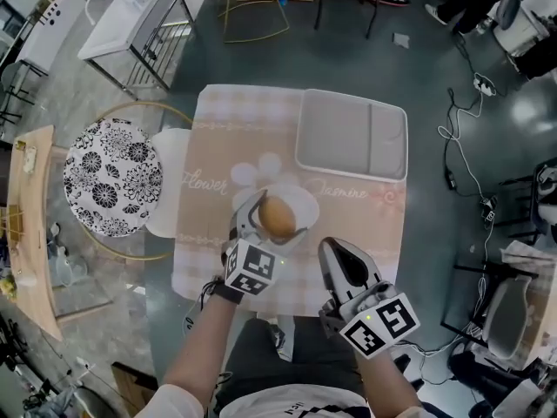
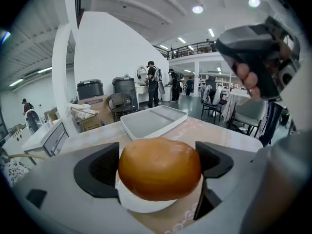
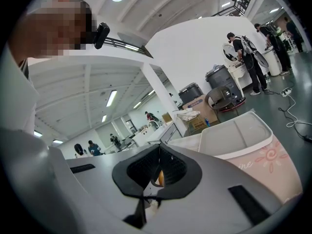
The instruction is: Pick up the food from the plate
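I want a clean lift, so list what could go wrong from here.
1. The left hand-held gripper has its jaws against both sides of the bread roll; squeezing harder might crush it.
2. The roll sits on the white plate, close under the jaws; lifting could drag it along.
3. The right hand-held gripper, shut, is not steadying the plate.

"Flower"; "Jasmine" on tablecloth (image 1: 246,111)

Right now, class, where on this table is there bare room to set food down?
Bare: the empty grey tray; the cloth left of it; the strip between tray and right gripper. Crowded: the plate, where the left gripper grips the bun.
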The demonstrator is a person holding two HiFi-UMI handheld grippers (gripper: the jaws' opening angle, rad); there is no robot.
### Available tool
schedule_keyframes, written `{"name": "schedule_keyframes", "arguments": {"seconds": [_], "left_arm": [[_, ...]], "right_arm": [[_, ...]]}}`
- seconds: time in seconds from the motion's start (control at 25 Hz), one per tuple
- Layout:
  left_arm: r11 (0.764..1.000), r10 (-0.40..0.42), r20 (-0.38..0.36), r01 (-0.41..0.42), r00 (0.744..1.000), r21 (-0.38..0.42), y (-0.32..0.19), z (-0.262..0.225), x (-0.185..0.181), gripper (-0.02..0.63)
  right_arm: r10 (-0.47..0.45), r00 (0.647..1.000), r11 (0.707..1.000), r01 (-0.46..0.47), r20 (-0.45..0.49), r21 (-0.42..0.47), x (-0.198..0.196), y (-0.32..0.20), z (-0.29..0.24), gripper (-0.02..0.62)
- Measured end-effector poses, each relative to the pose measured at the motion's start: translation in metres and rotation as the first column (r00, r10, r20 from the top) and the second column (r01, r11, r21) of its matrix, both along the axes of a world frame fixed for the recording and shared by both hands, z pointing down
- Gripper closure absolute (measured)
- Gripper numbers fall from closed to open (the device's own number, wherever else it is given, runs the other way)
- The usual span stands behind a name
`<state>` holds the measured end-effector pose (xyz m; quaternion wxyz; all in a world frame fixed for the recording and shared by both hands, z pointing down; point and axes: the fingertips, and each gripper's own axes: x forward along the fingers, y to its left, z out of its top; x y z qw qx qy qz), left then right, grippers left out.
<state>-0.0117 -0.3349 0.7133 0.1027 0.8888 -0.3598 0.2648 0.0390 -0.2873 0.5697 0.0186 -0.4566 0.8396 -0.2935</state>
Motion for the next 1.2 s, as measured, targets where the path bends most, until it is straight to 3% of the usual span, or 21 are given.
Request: {"name": "schedule_keyframes", "arguments": {"seconds": [0.52, 0.76, 1.2], "left_arm": [[0.997, 0.054, -0.036, -0.052, 0.998, 0.058, 0.054, -0.142, 0.001, 0.128], [0.996, 0.059, -0.065, -0.055, 0.996, 0.07, 0.084, -0.2, -0.005, 0.128], [0.989, 0.124, -0.1, -0.115, 0.987, 0.094, 0.151, -0.278, -0.015, 0.127]], "right_arm": [[-0.01, 0.999, 1.0, 0.012, -0.04, 0.026, -0.009, 0.027, -0.083, 0.58], [-0.011, 1.0, 0.999, 0.012, -0.017, 0.042, -0.016, 0.043, -0.12, 0.58], [-0.04, 0.997, 0.986, 0.05, -0.064, 0.157, -0.032, 0.071, -0.192, 0.58]]}}
